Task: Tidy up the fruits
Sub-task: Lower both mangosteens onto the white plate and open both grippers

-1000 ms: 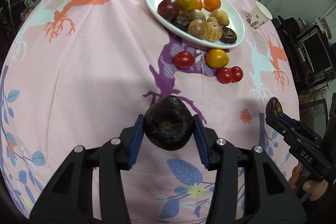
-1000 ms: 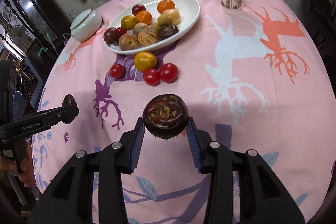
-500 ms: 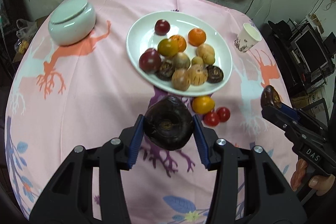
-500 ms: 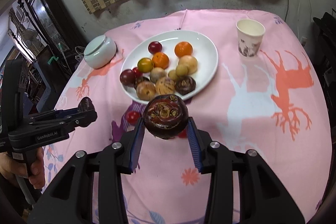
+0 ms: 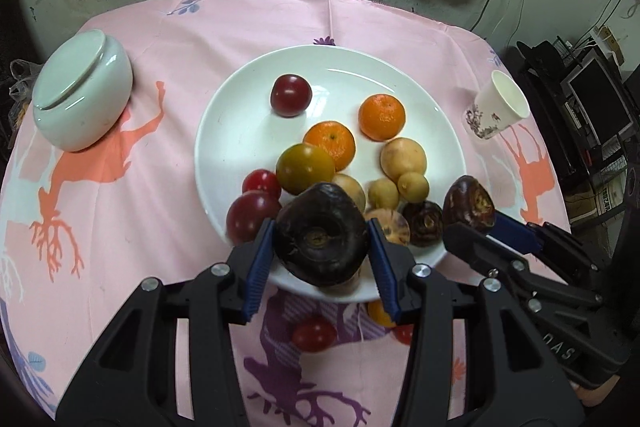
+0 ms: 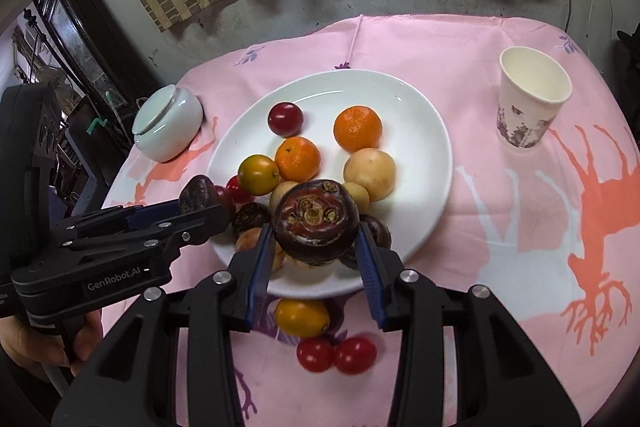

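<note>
pink cloth printed with tree shapes covers the tabletop (image 5: 120,227), and a white plate (image 5: 232,131) sits in the middle of it with a heap of fruit: two oranges (image 5: 381,117), a dark red plum (image 5: 291,95), a greenish tomato (image 5: 305,168) and several pale round fruits (image 5: 403,155). the left gripper (image 5: 322,251) has its blue fingers (image 5: 259,263) pressed on either side of a dark water chestnut (image 5: 322,241), holding it in the air over the near rim of the plate. the right gripper (image 6: 316,247) is narrowed the same way onto a second dark chestnut (image 6: 315,221) with a reddish top, also over the plate's near edge. each gripper shows in the other's camera, close beside it. on the cloth just in front of the plate lie a yellow tomato (image 6: 302,315) and two small red tomatoes (image 6: 336,354). a pale green lidded jar (image 5: 82,99) stands to the left of the plate and a paper cup (image 6: 530,103) to the right, both well apart from it.
</note>
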`<control>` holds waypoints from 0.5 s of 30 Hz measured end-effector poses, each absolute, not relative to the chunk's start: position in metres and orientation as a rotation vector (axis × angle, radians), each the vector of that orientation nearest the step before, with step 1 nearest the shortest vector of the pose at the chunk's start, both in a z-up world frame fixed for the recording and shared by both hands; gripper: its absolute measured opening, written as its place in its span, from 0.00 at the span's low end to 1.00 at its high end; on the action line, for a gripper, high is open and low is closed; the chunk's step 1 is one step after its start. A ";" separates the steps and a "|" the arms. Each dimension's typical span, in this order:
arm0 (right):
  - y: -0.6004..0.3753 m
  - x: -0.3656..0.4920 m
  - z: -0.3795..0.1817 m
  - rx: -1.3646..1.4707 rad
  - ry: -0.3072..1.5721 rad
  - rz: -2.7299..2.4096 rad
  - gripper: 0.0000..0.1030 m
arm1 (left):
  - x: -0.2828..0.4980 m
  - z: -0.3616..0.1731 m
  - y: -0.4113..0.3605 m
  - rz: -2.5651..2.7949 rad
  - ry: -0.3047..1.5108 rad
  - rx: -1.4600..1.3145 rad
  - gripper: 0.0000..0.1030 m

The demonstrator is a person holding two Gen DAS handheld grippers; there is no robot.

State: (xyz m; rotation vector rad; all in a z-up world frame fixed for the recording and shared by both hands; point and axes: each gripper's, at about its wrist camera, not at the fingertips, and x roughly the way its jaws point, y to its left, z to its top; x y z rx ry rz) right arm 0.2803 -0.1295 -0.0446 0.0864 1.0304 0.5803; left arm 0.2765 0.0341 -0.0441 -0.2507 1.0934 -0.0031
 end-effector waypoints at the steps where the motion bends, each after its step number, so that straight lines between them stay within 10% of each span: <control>1: -0.128 0.283 -0.047 0.087 1.035 0.581 0.41 | 0.280 -0.046 0.034 -0.004 1.099 -0.255 0.46; 15: -0.142 0.286 -0.055 0.171 1.060 0.552 0.43 | 0.261 -0.035 0.046 0.045 1.073 -0.293 0.62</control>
